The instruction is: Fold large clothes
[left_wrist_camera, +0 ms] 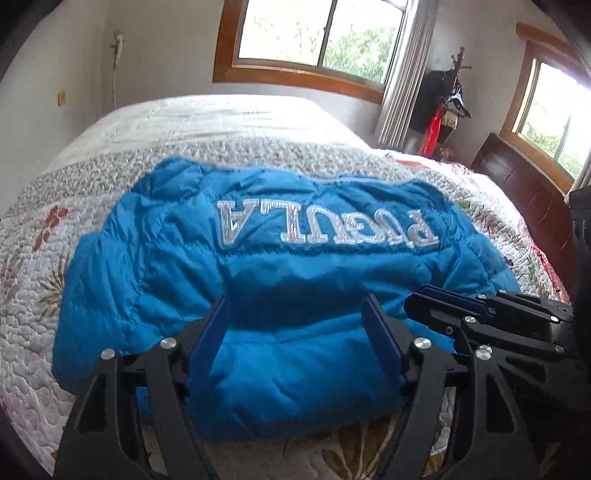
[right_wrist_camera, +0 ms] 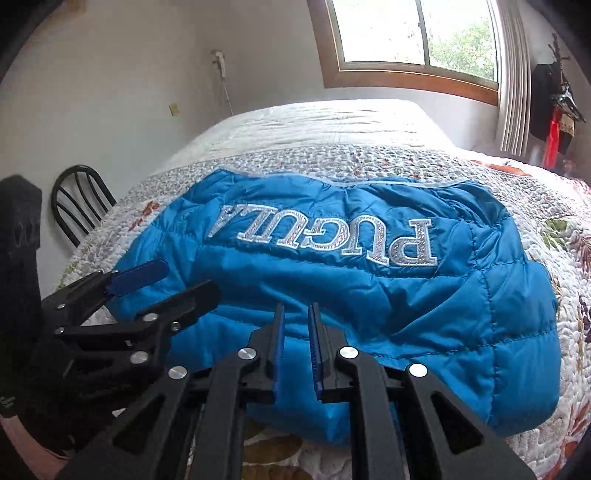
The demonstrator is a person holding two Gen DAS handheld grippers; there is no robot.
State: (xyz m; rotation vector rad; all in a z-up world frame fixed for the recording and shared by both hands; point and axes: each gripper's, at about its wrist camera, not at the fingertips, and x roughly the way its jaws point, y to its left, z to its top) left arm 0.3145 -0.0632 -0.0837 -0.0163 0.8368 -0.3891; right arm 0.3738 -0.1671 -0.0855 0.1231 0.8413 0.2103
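Blue padded fingers frame the near hem of the jacket, a quilted blue puffer lying on the floral quilt of the bed with its silver lettering facing up. The left gripper stands with its fingers spread wide over the near fold, nothing pinched between them; the right gripper has its fingers drawn nearly together with a slim gap, and no cloth is visibly caught there. The jacket looks already folded into a compact bundle, so the step in hand is probably a last fold or tidy. Grasping the thick near edge with both sides evenly, well in from the corners, should keep the slippery padding from sliding; beyond, the bed lies bare toward the window.
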